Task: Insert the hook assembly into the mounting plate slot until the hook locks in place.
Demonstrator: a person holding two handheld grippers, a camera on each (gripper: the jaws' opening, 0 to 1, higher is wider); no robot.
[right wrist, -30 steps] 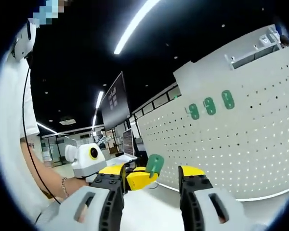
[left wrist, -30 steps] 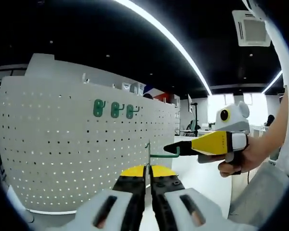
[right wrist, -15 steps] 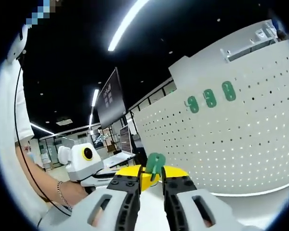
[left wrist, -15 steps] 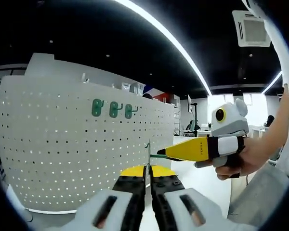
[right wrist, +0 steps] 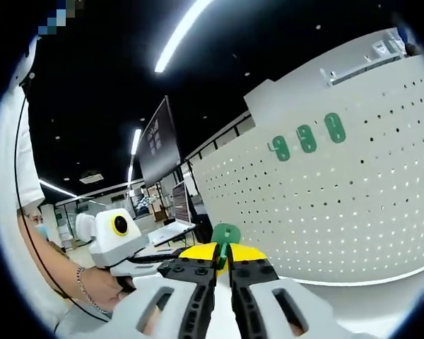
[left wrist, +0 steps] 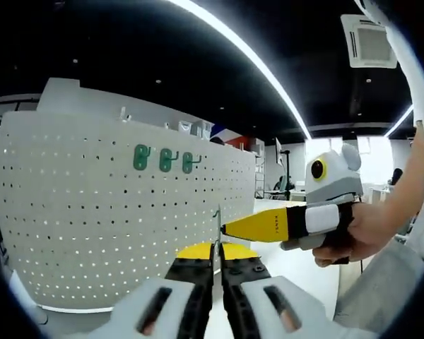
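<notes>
My left gripper (left wrist: 217, 248) is shut on a green hook assembly (left wrist: 217, 227), seen edge-on as a thin upright strip above the jaws. My right gripper (left wrist: 227, 229) reaches in from the right, its yellow jaws pressed together with the tip at that strip. In the right gripper view the jaws of the right gripper (right wrist: 223, 253) are shut on the green hook assembly (right wrist: 225, 235). The white perforated mounting plate (left wrist: 92, 212) stands upright behind, apart from both grippers. Three green hooks (left wrist: 165, 159) hang in a row near its top, and they show again as hooks (right wrist: 305, 138) in the right gripper view.
A person's hand (left wrist: 357, 236) holds the right gripper, and the other hand (right wrist: 99, 282) holds the left one. The plate's lower edge (right wrist: 353, 281) meets a white table. Office desks and monitors (right wrist: 162, 152) stand behind, with long ceiling lights (left wrist: 247, 53) overhead.
The right gripper's jaws went from wide open to shut around the green hook. In the left gripper view it slid left until its tip met the hook.
</notes>
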